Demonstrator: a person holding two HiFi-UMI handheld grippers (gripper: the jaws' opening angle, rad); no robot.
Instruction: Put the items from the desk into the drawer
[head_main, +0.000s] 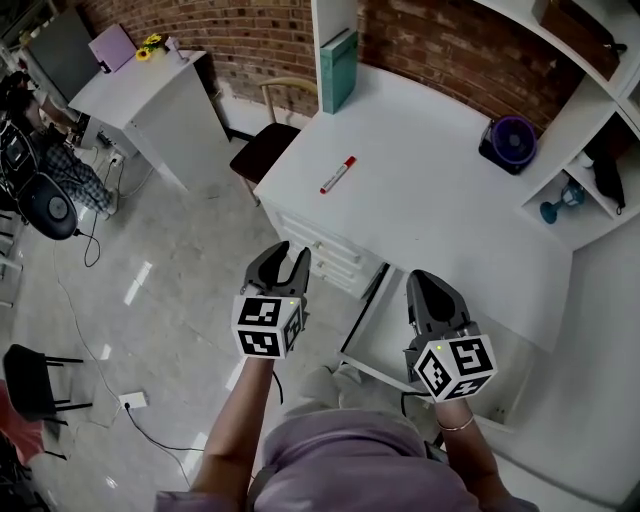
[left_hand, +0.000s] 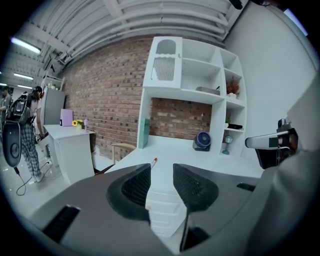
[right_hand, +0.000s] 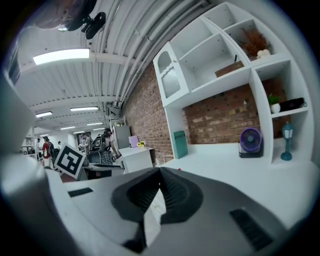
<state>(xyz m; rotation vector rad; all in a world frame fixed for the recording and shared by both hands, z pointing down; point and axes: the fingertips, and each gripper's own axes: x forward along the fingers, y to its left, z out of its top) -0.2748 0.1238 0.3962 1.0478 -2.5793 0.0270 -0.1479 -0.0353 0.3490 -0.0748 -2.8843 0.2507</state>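
Spotted the red marker (head_main: 338, 175) lying on the white bench (head_main: 450, 210) close to its left edge, well apart from both grippers. Read its long axis as slanting from near-left to far-right across the top. Held the left gripper (head_main: 287, 255) off the near-left corner, above the drawers (head_main: 325, 246), jaws apart with nothing between, pointed roughly toward the marker. Held the right gripper (head_main: 422, 280) by the near edge, jaws together and empty. Judged the left one nearer, and a grip taken across the marker's barrel the likely need.
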